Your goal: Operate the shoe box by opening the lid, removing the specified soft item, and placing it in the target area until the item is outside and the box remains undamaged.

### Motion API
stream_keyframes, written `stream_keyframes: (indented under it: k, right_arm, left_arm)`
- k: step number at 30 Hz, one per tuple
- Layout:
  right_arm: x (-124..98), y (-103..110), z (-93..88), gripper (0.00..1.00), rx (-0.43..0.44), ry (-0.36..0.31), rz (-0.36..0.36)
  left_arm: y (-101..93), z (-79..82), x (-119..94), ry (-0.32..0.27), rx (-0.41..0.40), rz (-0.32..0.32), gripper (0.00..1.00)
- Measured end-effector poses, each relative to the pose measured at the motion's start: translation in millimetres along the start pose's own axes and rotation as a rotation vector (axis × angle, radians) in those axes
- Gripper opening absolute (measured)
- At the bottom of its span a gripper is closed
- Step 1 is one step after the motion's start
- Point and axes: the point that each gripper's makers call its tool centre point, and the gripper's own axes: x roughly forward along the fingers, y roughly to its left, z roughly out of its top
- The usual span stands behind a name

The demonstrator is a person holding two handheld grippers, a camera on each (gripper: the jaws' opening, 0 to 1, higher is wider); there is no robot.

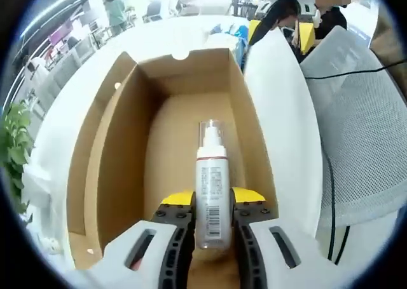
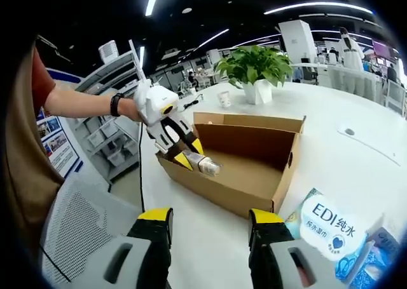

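In the right gripper view, the person's bare forearm with a dark wristband reaches in from the left, holding the left gripper dipped into the open brown cardboard shoe box on the white bench. The left gripper view shows it pinching a white plastic spray bottle with a clear cap, inside the box just above its floor. Behind the box stands a green potted plant. The right gripper hovers with its jaws spread (nothing between them), beside a pale wet-wipes pack at right.
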Motion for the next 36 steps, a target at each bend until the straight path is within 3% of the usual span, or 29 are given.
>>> stream_keyframes:
  k: [7,19,29,36]
  right_arm:
    - [4.4,2.4,13.7,0.46,-0.029,-0.017,0.018]
    - [6.4,10.4,30.7,0.48,-0.070,-0.039,0.061]
    - [9.7,28.6,38.1,0.46,-0.086,-0.058,0.131]
    - [8.0,40.8,41.8,0.30,-0.084,-0.074,0.182]
  left_arm:
    - [-6.6,37.1,-15.1,-0.069,0.045,-0.007,0.19]
    - [-37.0,79.0,-26.8,-0.125,0.129,-0.067,0.19]
    - [-58.8,99.4,-34.6,-0.155,0.167,-0.144,0.19]
    - [-69.5,104.9,-38.1,-0.170,0.170,-0.195,0.19]
